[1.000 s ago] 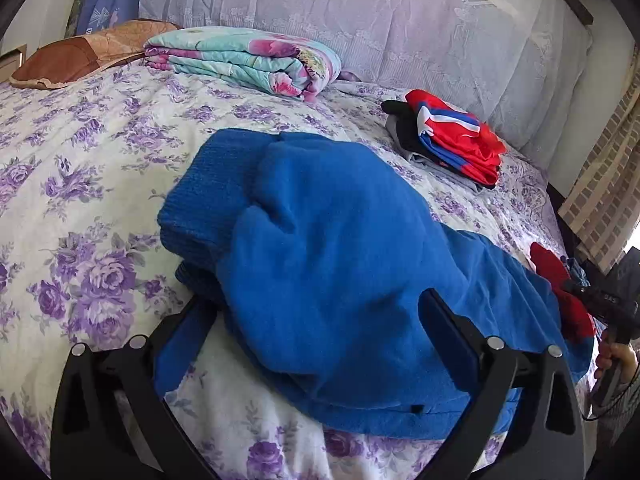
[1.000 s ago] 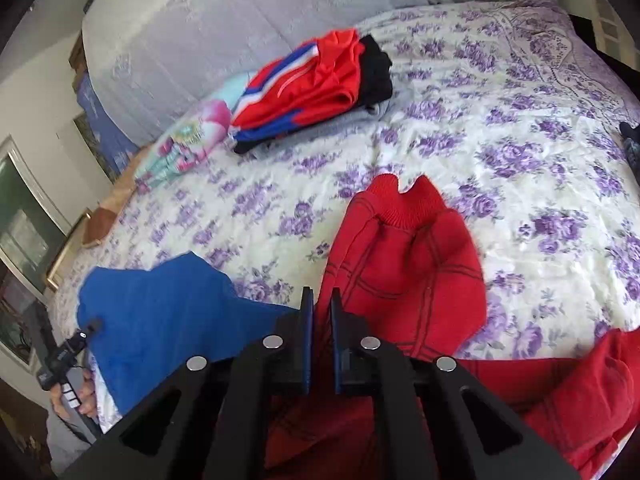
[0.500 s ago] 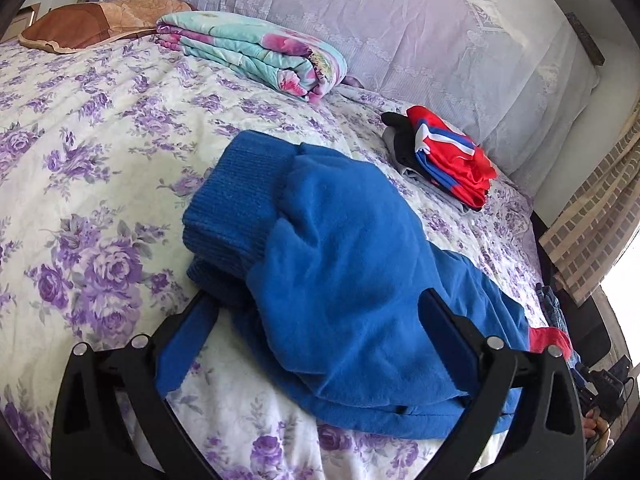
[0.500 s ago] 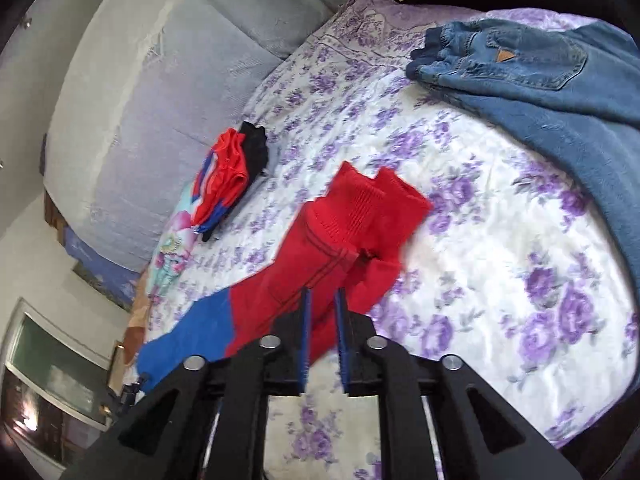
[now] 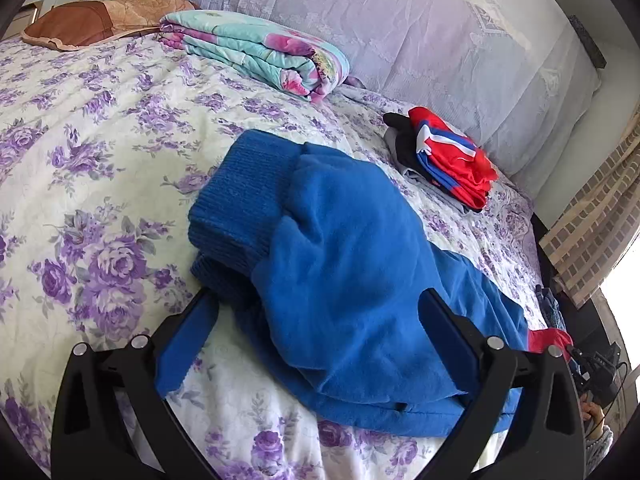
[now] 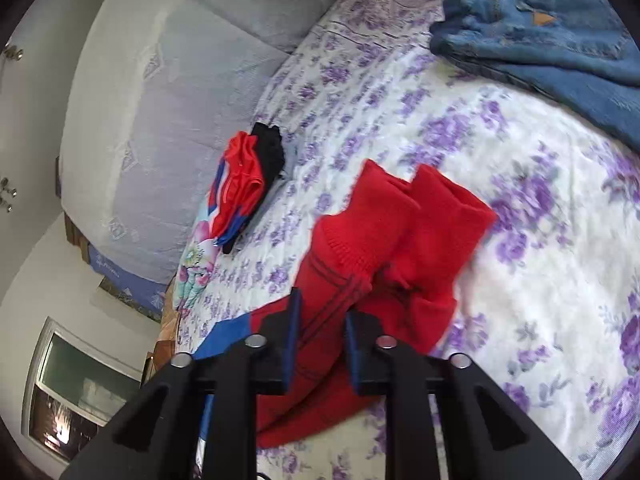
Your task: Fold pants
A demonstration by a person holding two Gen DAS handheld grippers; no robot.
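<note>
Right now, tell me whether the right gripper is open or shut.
Open: the right gripper shows a gap between its fingers, with the red pants lying in it.

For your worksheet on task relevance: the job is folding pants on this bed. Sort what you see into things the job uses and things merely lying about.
In the job:
blue and red pants
left gripper
right gripper
bed

Lying about:
folded red clothes
floral quilt
brown pillow
jeans
</note>
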